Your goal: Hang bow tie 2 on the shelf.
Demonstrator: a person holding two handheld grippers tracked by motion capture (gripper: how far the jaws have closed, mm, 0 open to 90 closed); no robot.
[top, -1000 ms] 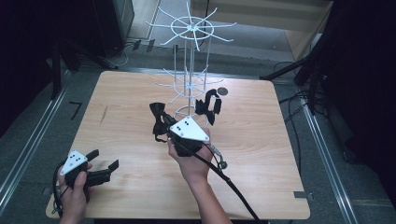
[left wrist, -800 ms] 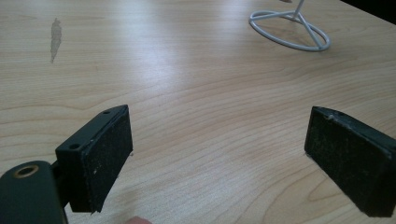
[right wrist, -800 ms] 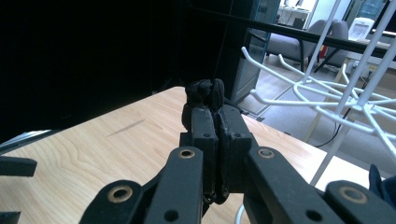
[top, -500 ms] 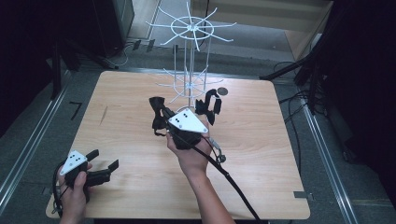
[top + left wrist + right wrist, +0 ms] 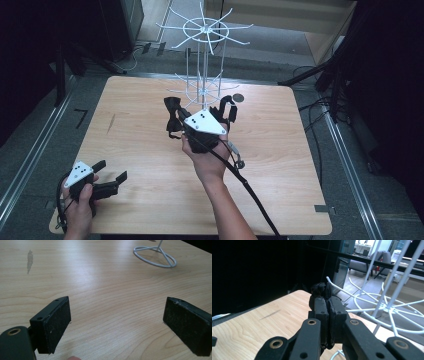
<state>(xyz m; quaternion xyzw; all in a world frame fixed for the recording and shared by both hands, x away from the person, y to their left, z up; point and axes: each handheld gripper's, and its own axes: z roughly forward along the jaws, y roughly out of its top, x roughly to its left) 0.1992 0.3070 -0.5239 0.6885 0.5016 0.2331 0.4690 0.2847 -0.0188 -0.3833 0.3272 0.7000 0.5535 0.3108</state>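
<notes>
The left hand-held gripper (image 5: pixel 107 184) rests at the near table (image 5: pixel 280 165) edge, jaws wide apart and empty. Farther off, the right hand-held gripper (image 5: pixel 186 125), clamped on a black bow tie (image 5: pixel 173 116), has carried it closer to the white wire rack (image 5: pixel 202 65), likely for hanging. The tie dangles roughly upright, long axis vertical.

Black bow tie (image 5: pixel 173 116), soft fabric, pinched between the closed jaws of the right gripper (image 5: pixel 327 305) and lifted clear of the tabletop, dangling loosely above its middle toward the far edge. Second black bow tie (image 5: pixel 225 111) lying near the far edge, beside the white wire rack (image 5: pixel 202 60).
</notes>
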